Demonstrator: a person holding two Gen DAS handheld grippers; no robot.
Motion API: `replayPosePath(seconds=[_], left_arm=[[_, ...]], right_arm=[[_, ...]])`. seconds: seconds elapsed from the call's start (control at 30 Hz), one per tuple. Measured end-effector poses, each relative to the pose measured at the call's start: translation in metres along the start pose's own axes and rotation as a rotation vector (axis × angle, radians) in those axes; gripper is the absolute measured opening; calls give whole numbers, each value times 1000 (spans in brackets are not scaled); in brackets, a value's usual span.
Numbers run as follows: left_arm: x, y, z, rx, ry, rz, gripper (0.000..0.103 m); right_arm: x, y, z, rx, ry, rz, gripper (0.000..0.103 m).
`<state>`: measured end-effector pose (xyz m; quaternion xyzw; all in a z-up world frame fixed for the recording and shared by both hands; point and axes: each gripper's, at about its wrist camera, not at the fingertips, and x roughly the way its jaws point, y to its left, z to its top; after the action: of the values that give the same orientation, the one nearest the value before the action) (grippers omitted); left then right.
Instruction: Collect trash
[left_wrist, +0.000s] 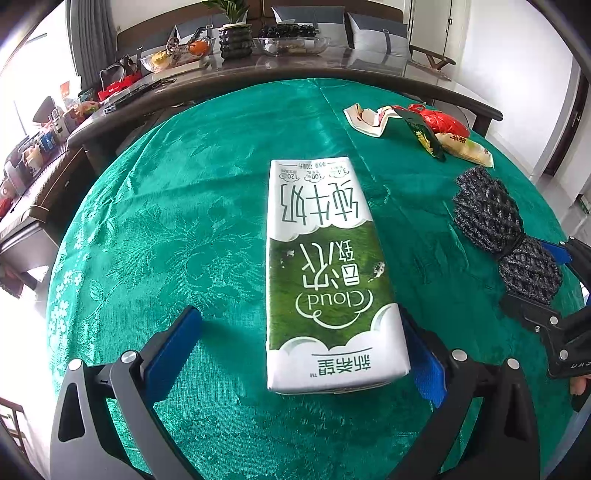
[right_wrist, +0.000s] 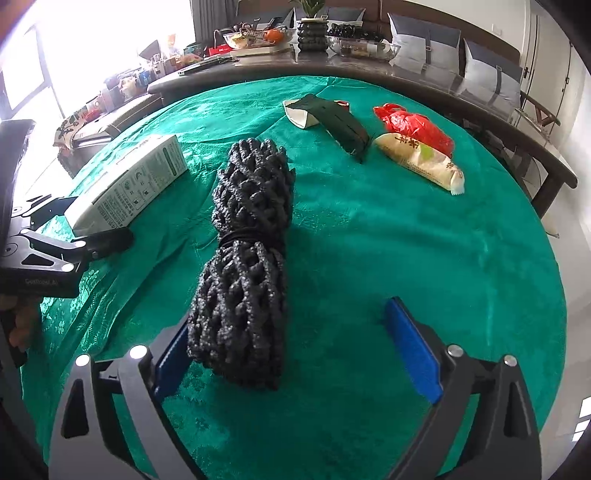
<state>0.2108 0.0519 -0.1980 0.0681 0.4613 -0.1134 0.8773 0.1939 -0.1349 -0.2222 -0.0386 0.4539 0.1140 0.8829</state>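
Note:
A white and green milk carton (left_wrist: 325, 266) lies flat on the green tablecloth (left_wrist: 166, 221). My left gripper (left_wrist: 297, 314) is open around its near end; the right pad sits against the carton's side and the left pad stands well apart. A black foam net bundle (right_wrist: 243, 266), tied at its middle, lies between the fingers of my open right gripper (right_wrist: 288, 317). The bundle rests beside the left pad, with a wide gap to the right pad. The right wrist view shows the carton (right_wrist: 129, 184) at the left.
Further back on the cloth lie a red plastic bag (right_wrist: 413, 129), a cream wrapper (right_wrist: 421, 162), a dark green packet (right_wrist: 340, 122) and a crushed white cup (right_wrist: 299, 114). A dark table (right_wrist: 369, 70) with bowls and a potted plant stands behind.

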Motion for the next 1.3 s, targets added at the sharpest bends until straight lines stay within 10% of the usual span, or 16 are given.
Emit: replayPosePath(seconds=[1.1, 1.3], left_arm=[[-8, 0, -14, 18, 8, -1, 99], [-31, 15, -1, 13, 14, -136, 98]], right_arm=[[-6, -4, 1, 29, 34, 45, 97], [-52, 1, 44, 32, 49, 104, 97]])
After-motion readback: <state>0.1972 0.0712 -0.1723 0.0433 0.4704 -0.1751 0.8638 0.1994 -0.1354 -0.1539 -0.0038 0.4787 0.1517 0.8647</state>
